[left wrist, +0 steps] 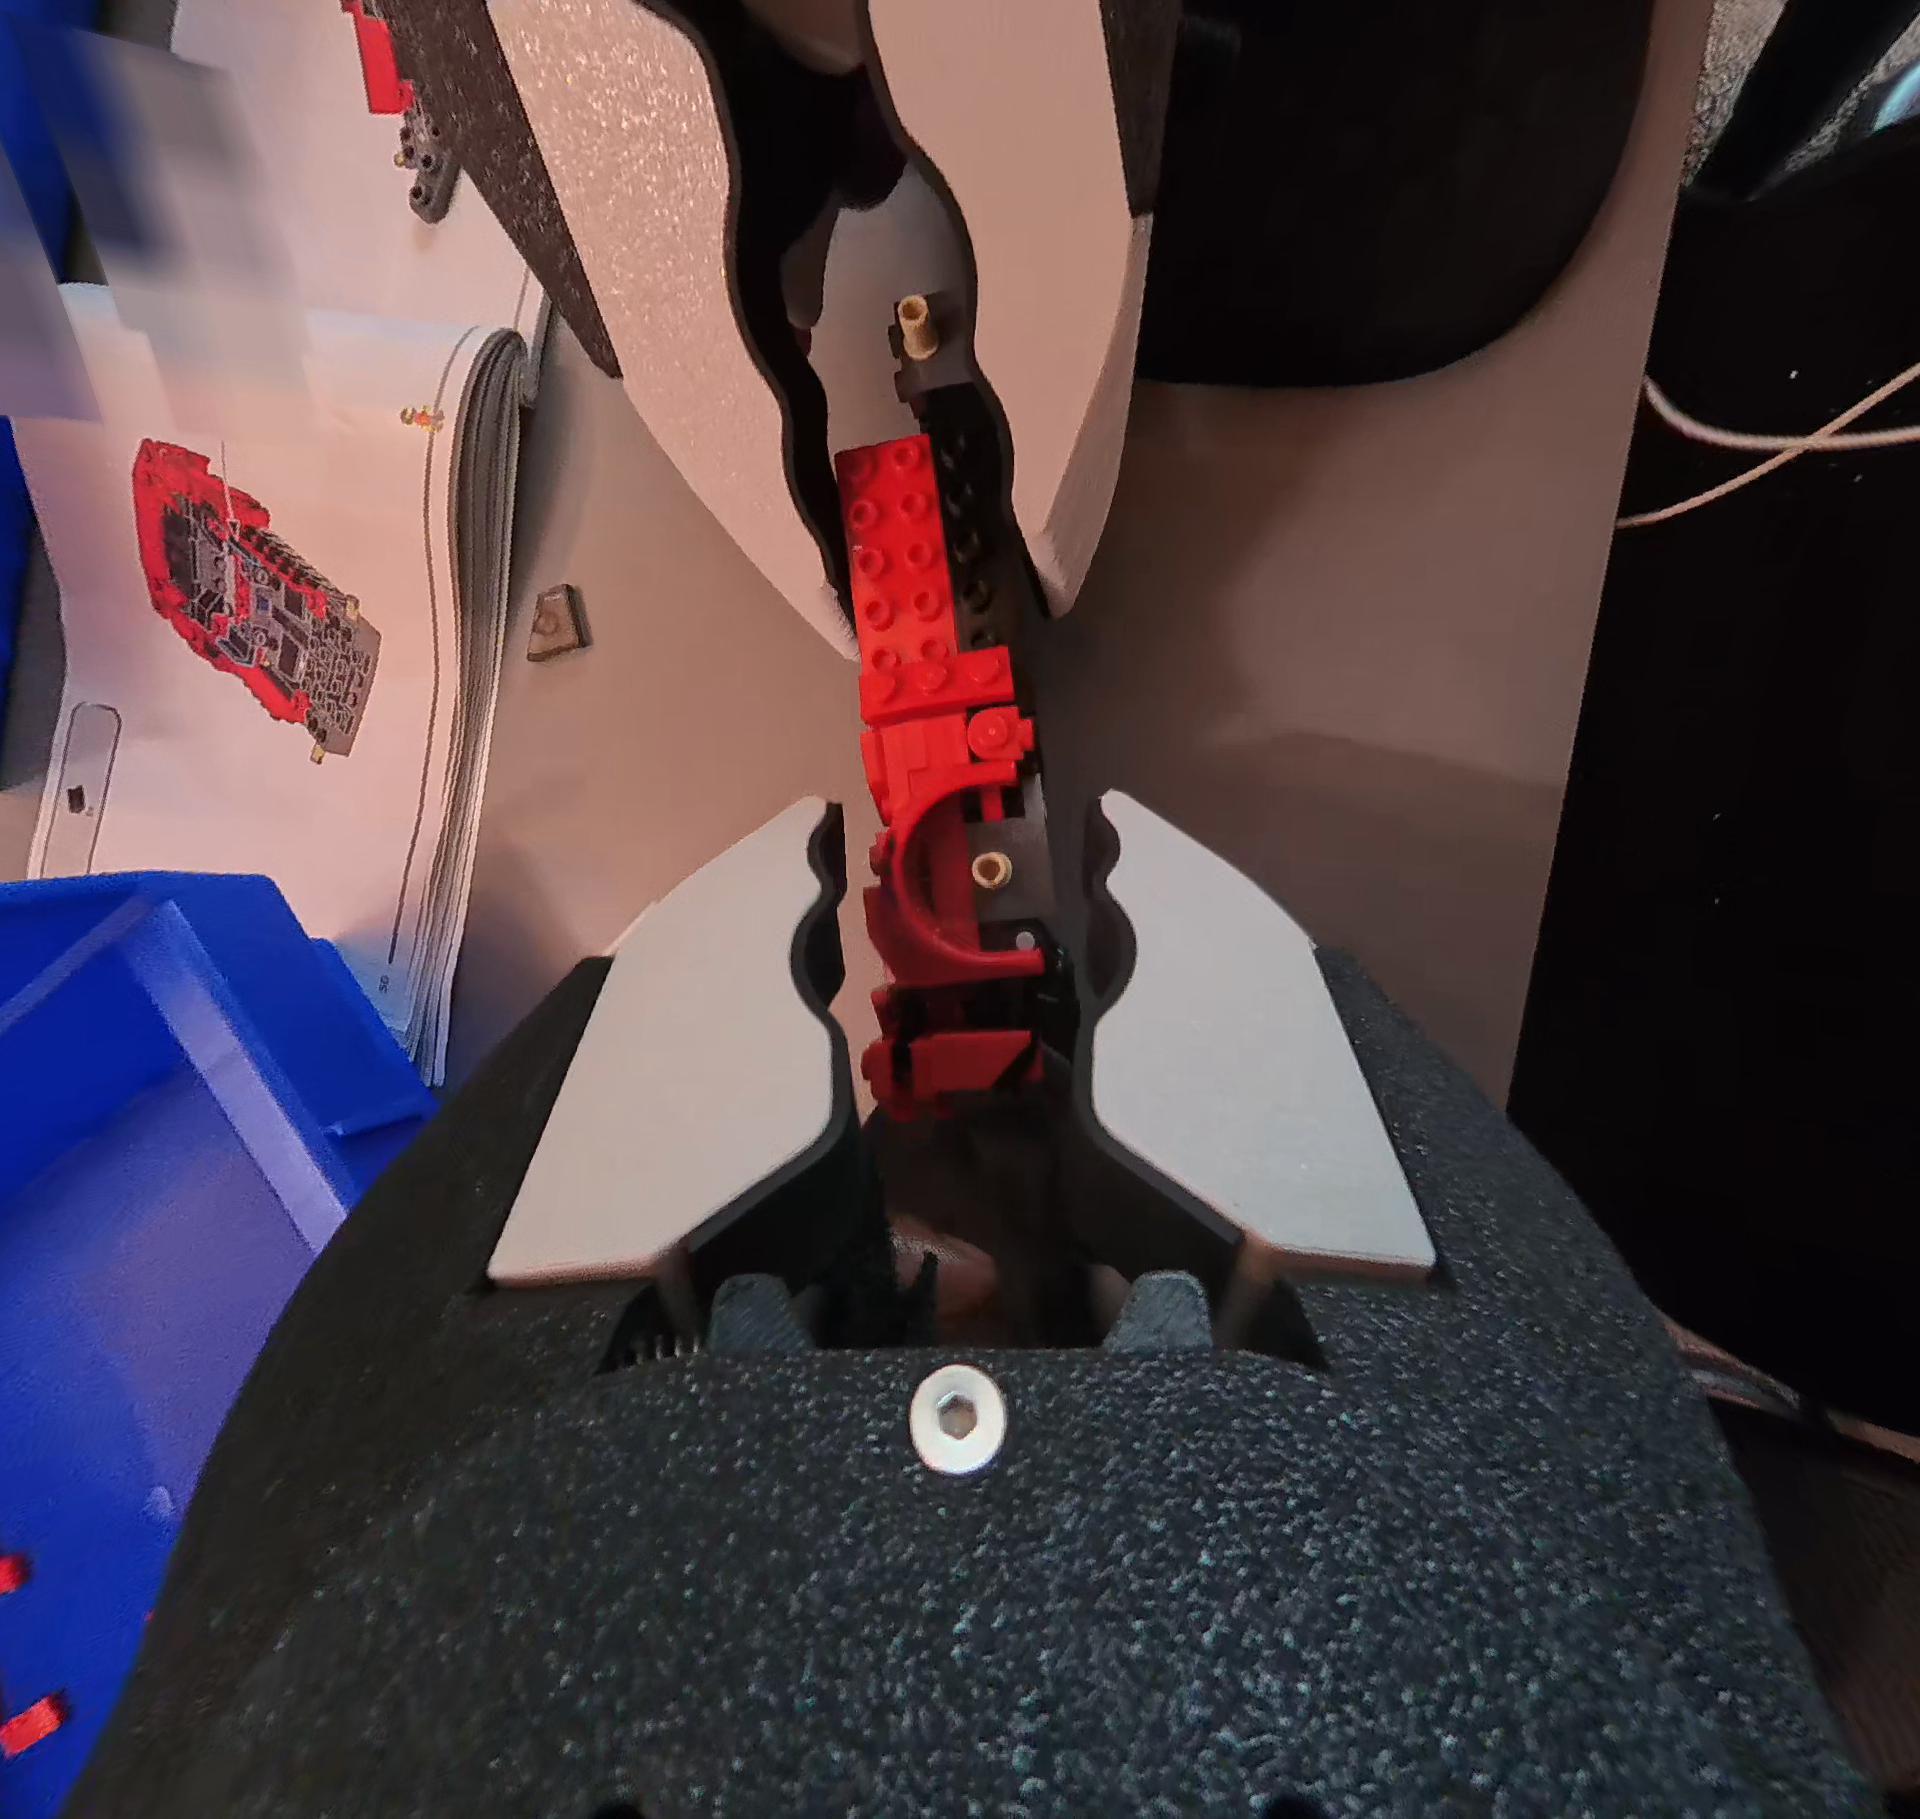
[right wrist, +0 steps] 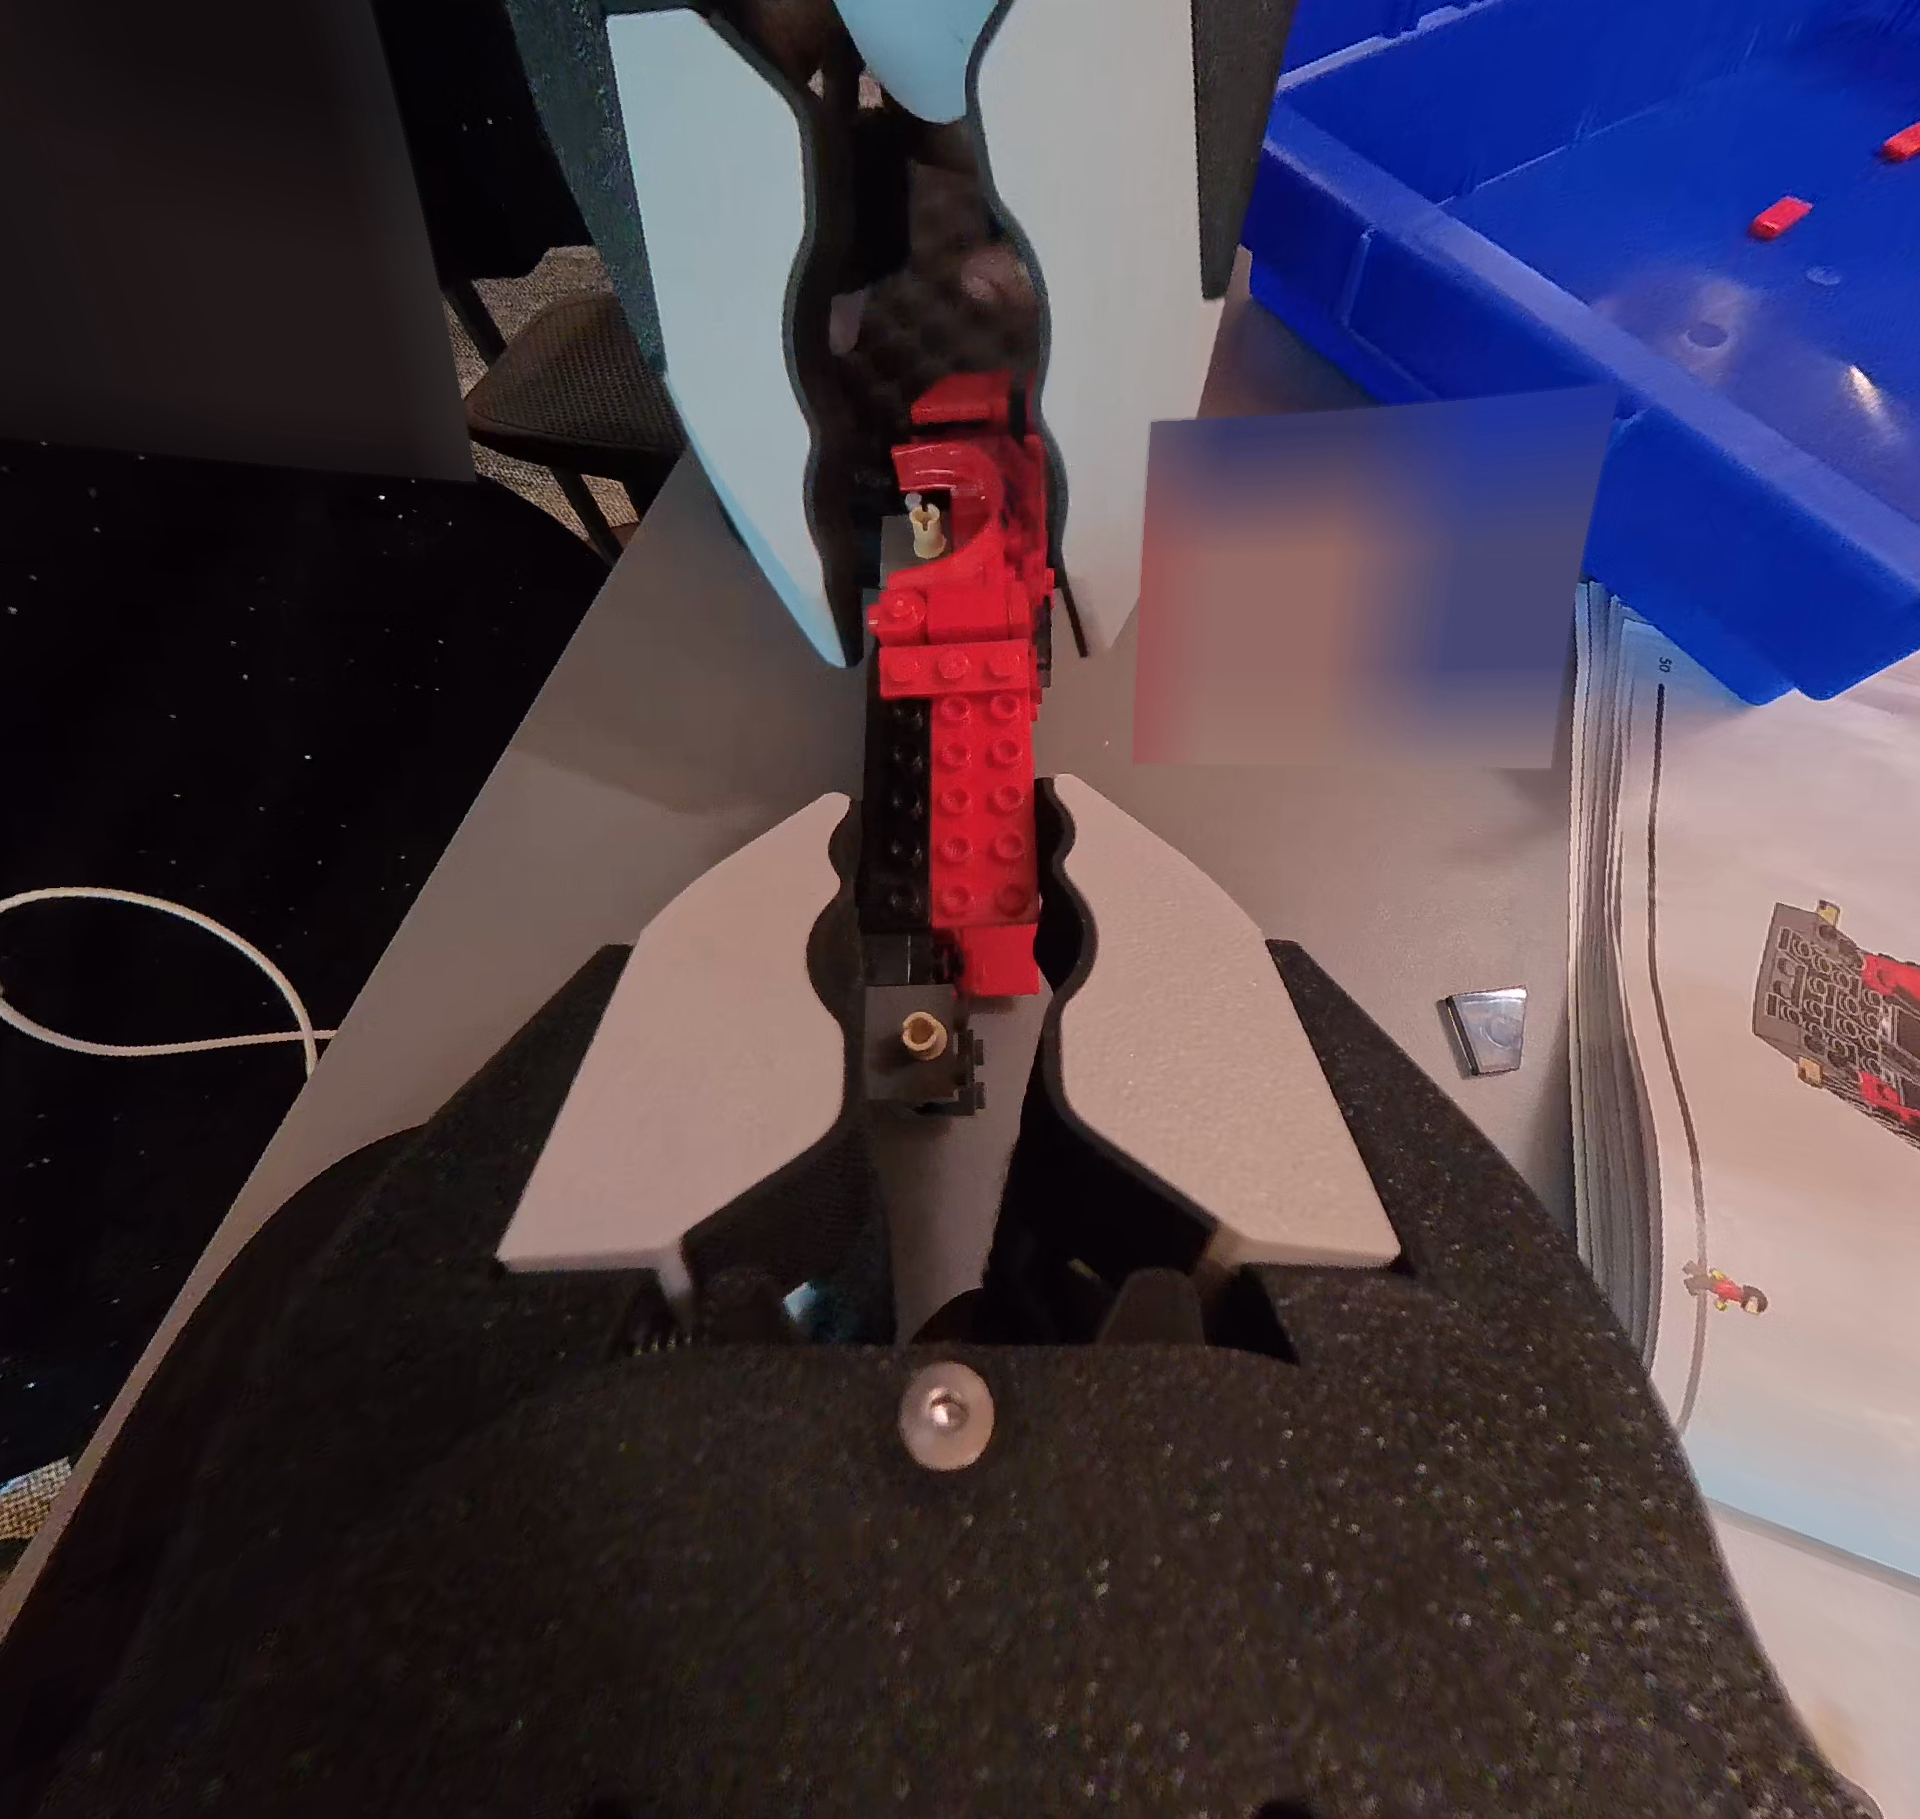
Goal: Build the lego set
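Observation:
A long red and black lego assembly (left wrist: 914, 564) with tan pins is held in the air between both grippers. My left gripper (left wrist: 961, 834) is shut on its wheel-arch end. My right gripper (left wrist: 951, 616) comes in from the opposite side and is shut on the other end. In the right wrist view the assembly (right wrist: 982, 803) runs from my right gripper (right wrist: 951, 813) up to the left gripper (right wrist: 971, 647). The red studded plate faces both cameras.
An open instruction booklet (left wrist: 260, 626) (right wrist: 1766, 1146) lies on the grey table (right wrist: 675, 730). A small grey slope piece (left wrist: 558, 621) (right wrist: 1491, 1031) lies beside it. A blue bin (left wrist: 156, 1094) (right wrist: 1558, 263) holds loose red pieces (right wrist: 1782, 216). A white cable (right wrist: 156, 969) lies on the dark floor past the table edge. Left and right tips are no more than a few centimetres apart.

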`<action>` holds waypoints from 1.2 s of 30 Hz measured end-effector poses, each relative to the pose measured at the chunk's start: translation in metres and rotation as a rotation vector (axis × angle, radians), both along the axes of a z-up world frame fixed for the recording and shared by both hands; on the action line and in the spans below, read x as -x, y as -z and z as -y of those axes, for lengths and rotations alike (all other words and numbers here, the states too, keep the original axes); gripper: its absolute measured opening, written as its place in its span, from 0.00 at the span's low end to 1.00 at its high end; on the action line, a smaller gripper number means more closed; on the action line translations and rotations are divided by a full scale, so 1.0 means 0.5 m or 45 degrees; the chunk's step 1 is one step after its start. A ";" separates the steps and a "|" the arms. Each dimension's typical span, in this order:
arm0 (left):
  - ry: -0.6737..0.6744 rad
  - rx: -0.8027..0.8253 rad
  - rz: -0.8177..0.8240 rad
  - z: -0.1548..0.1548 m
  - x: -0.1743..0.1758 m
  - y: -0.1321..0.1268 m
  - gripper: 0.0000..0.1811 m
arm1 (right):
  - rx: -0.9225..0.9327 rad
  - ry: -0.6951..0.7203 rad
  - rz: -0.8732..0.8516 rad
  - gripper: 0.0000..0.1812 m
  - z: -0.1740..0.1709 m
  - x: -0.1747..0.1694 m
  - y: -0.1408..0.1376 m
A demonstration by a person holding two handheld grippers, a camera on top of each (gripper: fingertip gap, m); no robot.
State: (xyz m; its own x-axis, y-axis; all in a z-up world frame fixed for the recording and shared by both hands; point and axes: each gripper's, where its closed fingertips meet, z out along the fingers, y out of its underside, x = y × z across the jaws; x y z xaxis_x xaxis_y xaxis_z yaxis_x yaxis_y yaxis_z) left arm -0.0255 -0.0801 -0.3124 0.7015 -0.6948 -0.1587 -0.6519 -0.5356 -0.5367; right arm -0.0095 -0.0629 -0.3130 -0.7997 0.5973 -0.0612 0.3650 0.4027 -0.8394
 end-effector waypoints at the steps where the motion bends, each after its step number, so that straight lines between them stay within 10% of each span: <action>1: 0.000 0.007 -0.011 0.003 0.003 0.002 0.24 | 0.001 0.000 0.001 0.16 0.000 0.000 0.000; 14: 0.029 0.024 0.040 0.008 0.004 0.008 0.18 | 0.058 -0.034 0.012 0.17 0.006 -0.005 -0.004; 16: 0.023 0.018 0.047 0.007 0.004 0.008 0.18 | 0.125 -0.030 0.029 0.29 0.009 -0.004 -0.017; 24: 0.035 0.021 0.058 0.008 0.005 0.008 0.18 | 0.102 0.053 -0.121 0.00 0.014 0.007 -0.088; 36: 0.026 0.032 0.033 0.007 0.008 0.009 0.18 | -0.066 0.103 0.067 0.00 0.025 0.020 -0.047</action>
State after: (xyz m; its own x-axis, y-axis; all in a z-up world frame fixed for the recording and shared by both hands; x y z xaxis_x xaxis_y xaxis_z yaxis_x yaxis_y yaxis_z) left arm -0.0293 -0.0838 -0.3172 0.6908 -0.7125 -0.1228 -0.6487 -0.5358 -0.5405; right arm -0.0197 -0.0752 -0.2895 -0.7454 0.6630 -0.0695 0.4412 0.4126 -0.7969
